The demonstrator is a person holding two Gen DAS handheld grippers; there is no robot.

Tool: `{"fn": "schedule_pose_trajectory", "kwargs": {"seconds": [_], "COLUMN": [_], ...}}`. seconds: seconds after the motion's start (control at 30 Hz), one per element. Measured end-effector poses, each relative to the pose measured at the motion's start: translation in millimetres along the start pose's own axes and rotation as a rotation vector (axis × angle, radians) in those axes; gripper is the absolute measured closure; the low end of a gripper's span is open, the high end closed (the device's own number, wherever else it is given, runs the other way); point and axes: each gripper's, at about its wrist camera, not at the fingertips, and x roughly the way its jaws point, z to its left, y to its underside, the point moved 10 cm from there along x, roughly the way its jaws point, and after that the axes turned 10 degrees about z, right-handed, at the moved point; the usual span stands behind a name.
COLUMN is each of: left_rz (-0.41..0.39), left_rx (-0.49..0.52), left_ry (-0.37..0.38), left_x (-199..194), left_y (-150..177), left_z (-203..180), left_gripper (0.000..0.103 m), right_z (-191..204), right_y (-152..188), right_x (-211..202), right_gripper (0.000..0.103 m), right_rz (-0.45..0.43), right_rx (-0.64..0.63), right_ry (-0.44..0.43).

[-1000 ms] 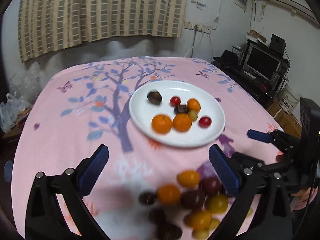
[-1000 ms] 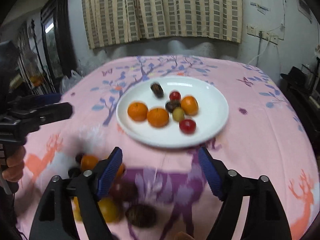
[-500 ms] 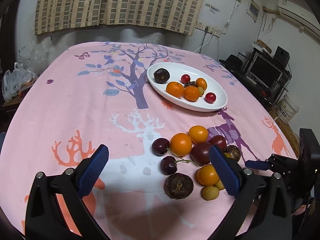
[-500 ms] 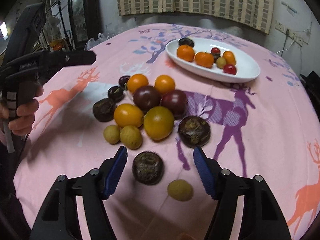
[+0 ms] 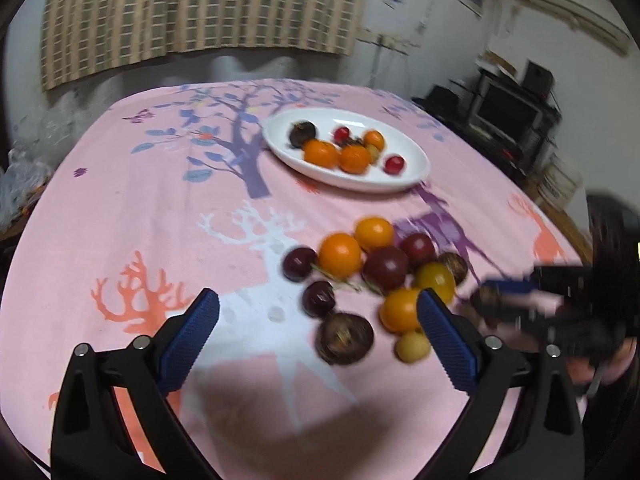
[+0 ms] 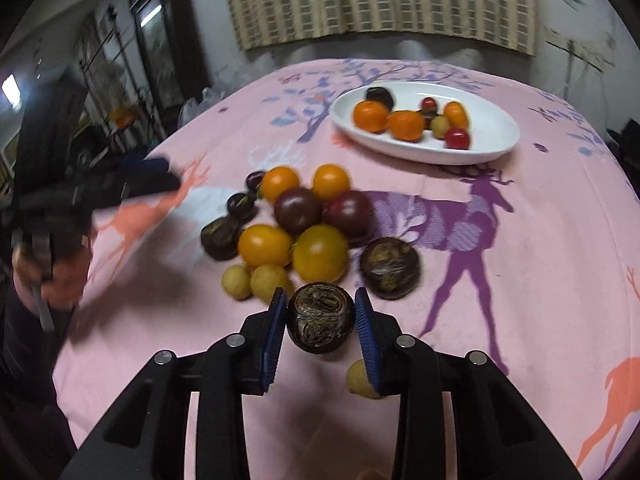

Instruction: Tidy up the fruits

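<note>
The right tongs point(image 6: 321, 322) have just been closing and now clasp a dark wrinkled fruit point(image 6: 320, 319) beside the loose fruit pile point(image 6: 304, 224), likely bound for the white plate point(image 6: 496, 148). The left tongs point(image 5: 318, 330) hang wide, empty. Pink patterned tabletop point(image 6: 540, 240); striped curtain point(image 6: 376, 0) behind.

Loose fruits point(image 6: 304, 224) beside filled plate point(image 6: 496, 128)

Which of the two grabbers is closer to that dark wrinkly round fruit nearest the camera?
The right. The right gripper has the dark wrinkly fruit between its blue pads, its jaws just closing on it. The left gripper hangs wide open off to the side, over another dark fruit.
</note>
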Motion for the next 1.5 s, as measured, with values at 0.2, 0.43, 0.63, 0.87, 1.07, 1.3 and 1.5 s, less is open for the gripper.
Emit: {"fn": "schedule_pose_trajectory", "kwargs": {"seconds": [0.2, 0.43, 0.63, 0.87, 1.07, 1.3, 1.5], "left_rz": [0.125, 0.17, 0.155, 0.099, 0.033, 0.091, 0.044], "left_rx": [0.086, 0.101, 0.104, 0.083, 0.061, 0.004, -0.069], "left_ry": [0.01, -0.02, -0.053, 0.003, 0.013, -0.061, -0.098], "left_x": [31, 49, 51, 19, 26, 124, 112], "left_y": [26, 35, 33, 4, -105, -196, -205], "left_z": [-21, -24, -21, -20, -21, -14, -5], "left_gripper": [0.04, 0.051, 0.061, 0.062, 0.062, 0.062, 0.004], "right_z": [-6, -7, -8, -20, -75, -134, -127], "right_y": [0, -3, -4, -37, -133, -187, -178], "right_x": [-4, -4, -6, -29, -23, 48, 42], "right_gripper": [0.068, 0.068, 0.068, 0.068, 0.068, 0.068, 0.033], "right_rz": [-0.007, -0.016, -0.026, -0.123, -0.259, -0.196, -0.211], "right_rx": [0.029, 0.031, 0.032, 0.067, 0.136, 0.225, 0.173], "right_ry": [-0.011, -0.01, -0.008, -0.068, 0.042, 0.075, 0.108]}}
